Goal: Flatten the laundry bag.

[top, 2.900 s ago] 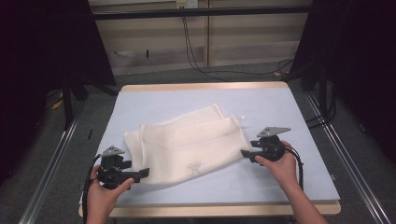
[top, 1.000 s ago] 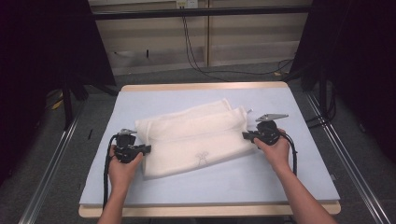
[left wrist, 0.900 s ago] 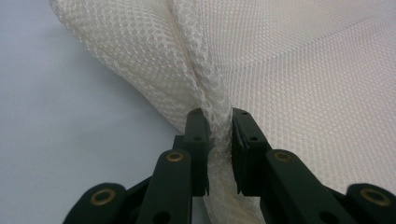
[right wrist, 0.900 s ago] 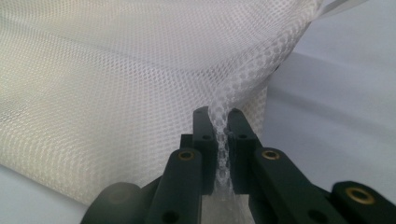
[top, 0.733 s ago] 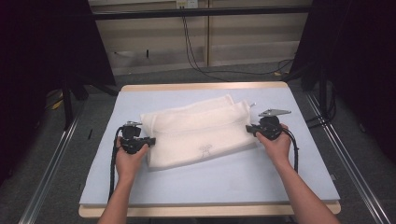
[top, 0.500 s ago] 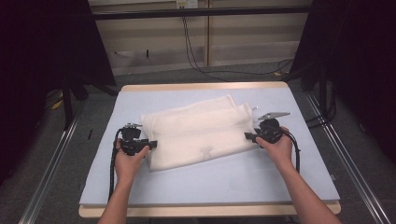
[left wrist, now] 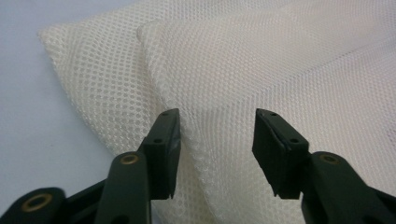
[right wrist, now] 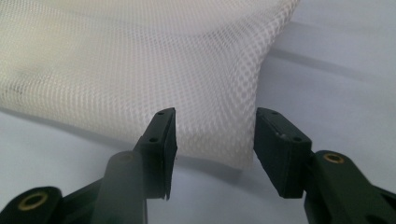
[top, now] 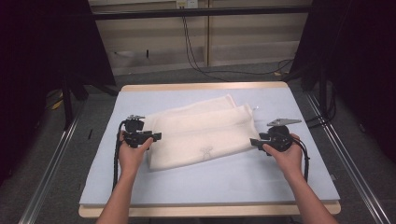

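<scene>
A cream mesh cloth [top: 201, 130] lies folded in layers on the pale blue table cover [top: 210, 182]. My left gripper [top: 158, 136] sits at the cloth's left edge; its jaws have just been opening, and the mesh [left wrist: 243, 84] lies ahead of the gap, not pinched. My right gripper [top: 252, 142] is at the cloth's right corner; its jaws have just been opening too. The cloth's corner [right wrist: 233, 93] rests on the cover beyond my right gripper [right wrist: 212, 140], free of its pads. My left gripper [left wrist: 215, 140] stands open as well.
The wooden table rim [top: 205, 87] frames the cover. Metal rails [top: 348, 163] run along both sides on the floor, and black cables [top: 196, 51] trail behind the table's far edge. Bare cover lies in front of the cloth.
The folded cloth has been carried a little farther from me and laid down. Both grippers have opened and let go of its edges, then drawn slightly outward.
</scene>
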Action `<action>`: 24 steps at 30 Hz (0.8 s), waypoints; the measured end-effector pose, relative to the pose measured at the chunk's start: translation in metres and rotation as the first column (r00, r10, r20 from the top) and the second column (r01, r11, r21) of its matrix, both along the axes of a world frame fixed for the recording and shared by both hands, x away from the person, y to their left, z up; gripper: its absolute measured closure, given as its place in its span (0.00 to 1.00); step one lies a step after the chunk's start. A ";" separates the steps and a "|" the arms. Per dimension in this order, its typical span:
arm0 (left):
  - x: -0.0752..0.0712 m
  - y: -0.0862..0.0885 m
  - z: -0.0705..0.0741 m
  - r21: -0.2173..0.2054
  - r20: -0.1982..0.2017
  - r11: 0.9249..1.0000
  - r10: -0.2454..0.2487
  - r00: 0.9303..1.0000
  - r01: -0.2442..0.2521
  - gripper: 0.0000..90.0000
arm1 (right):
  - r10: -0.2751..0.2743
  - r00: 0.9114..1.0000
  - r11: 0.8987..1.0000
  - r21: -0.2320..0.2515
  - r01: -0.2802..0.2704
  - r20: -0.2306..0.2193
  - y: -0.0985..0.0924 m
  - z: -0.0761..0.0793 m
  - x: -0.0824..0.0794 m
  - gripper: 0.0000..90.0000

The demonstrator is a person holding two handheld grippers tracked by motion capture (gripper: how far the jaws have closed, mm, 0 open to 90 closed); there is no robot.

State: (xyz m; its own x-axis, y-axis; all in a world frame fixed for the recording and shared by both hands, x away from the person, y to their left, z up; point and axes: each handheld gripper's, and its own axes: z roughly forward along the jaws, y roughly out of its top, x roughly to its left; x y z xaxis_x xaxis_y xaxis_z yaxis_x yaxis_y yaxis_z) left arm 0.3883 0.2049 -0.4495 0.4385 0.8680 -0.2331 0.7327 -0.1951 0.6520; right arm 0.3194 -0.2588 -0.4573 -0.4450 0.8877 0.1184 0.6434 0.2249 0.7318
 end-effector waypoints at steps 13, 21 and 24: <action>-0.033 -0.017 0.014 -0.077 0.060 0.985 -0.151 0.987 0.155 0.96 | 0.006 1.000 1.000 -0.003 -0.006 -0.006 -0.003 -0.005 -0.013 0.57; -0.064 -0.041 0.012 -0.080 0.054 0.957 -0.274 0.960 0.278 0.97 | 0.006 1.000 1.000 0.001 -0.006 -0.006 -0.003 -0.005 -0.016 0.58; -0.072 -0.043 0.010 -0.071 0.046 0.954 -0.288 0.957 0.291 0.97 | 0.004 1.000 1.000 0.002 -0.004 -0.005 -0.001 -0.005 -0.016 0.58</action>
